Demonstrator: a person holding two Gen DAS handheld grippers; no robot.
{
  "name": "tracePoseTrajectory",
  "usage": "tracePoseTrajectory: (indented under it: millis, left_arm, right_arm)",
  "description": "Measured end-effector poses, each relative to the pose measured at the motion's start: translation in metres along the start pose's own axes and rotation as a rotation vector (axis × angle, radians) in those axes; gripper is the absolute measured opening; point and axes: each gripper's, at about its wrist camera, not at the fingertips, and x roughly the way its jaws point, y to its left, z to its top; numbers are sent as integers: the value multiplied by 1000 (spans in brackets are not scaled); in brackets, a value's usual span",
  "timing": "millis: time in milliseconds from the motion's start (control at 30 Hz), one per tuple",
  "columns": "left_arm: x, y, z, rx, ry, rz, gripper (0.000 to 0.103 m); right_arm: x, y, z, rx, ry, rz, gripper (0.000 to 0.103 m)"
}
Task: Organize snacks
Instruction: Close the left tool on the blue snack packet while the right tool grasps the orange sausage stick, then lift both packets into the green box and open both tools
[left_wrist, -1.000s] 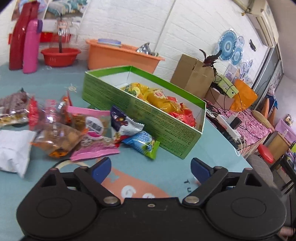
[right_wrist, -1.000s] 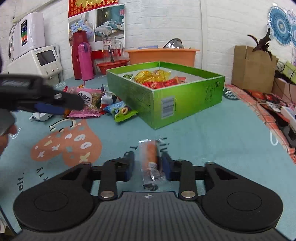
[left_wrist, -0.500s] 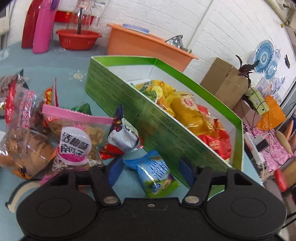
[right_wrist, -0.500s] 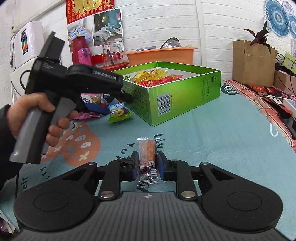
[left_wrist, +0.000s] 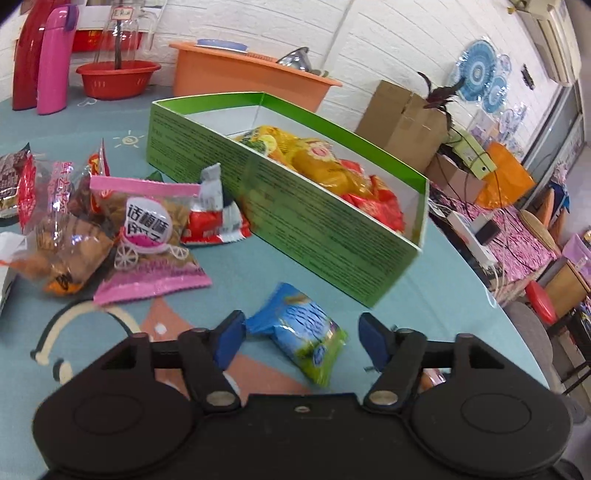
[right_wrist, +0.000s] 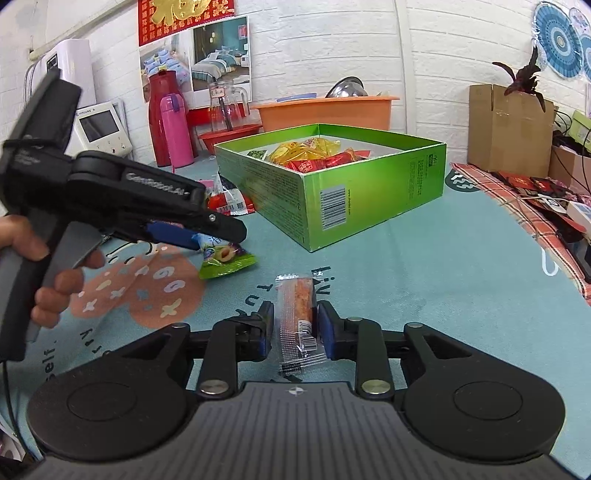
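Observation:
A blue-green snack packet (left_wrist: 299, 332) lies flat on the teal tablecloth between the fingers of my left gripper (left_wrist: 301, 338). Its jaws are opening and stand wide, clear of the packet on both sides. The right wrist view shows that gripper (right_wrist: 229, 236) held by a hand (right_wrist: 48, 273), low over the same packet (right_wrist: 225, 258). My right gripper (right_wrist: 295, 328) has a clear-wrapped orange sausage stick (right_wrist: 295, 314) between its pads. Those jaws are opening too, with thin gaps showing beside the wrapper. The green box (left_wrist: 332, 236) holds yellow and red packets.
A heap of snack bags, with a pink bag (left_wrist: 147, 236) in front, lies left of the box. An orange tub (left_wrist: 240, 74), a red basin (left_wrist: 118, 77) and a pink flask (left_wrist: 55, 59) stand at the back. The table's edge (left_wrist: 517, 314) curves off on the right.
My left gripper went in to the blue-green packet by the box, narrowed around it and has spread wide again; the packet now lies farther from the box. The right jaws loosened off the sausage stick.

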Motion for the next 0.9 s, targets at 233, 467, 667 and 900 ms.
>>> tracePoseTrajectory:
  millis: [233, 467, 667, 900]
  left_arm:
    - [15, -11, 3, 12, 5, 8, 103]
    - [23, -21, -1, 106, -22, 25, 89]
    - [17, -21, -6, 124, -5, -14, 74]
    - [-14, -23, 11, 102, -63, -99, 73]
  right_arm:
    - [1, 2, 1, -10, 3, -9, 49]
    - [2, 0, 0, -11, -1, -16, 36]
    - [1, 1, 3, -5, -5, -7, 33]
    - [-12, 2, 23, -12, -77, 17, 33]
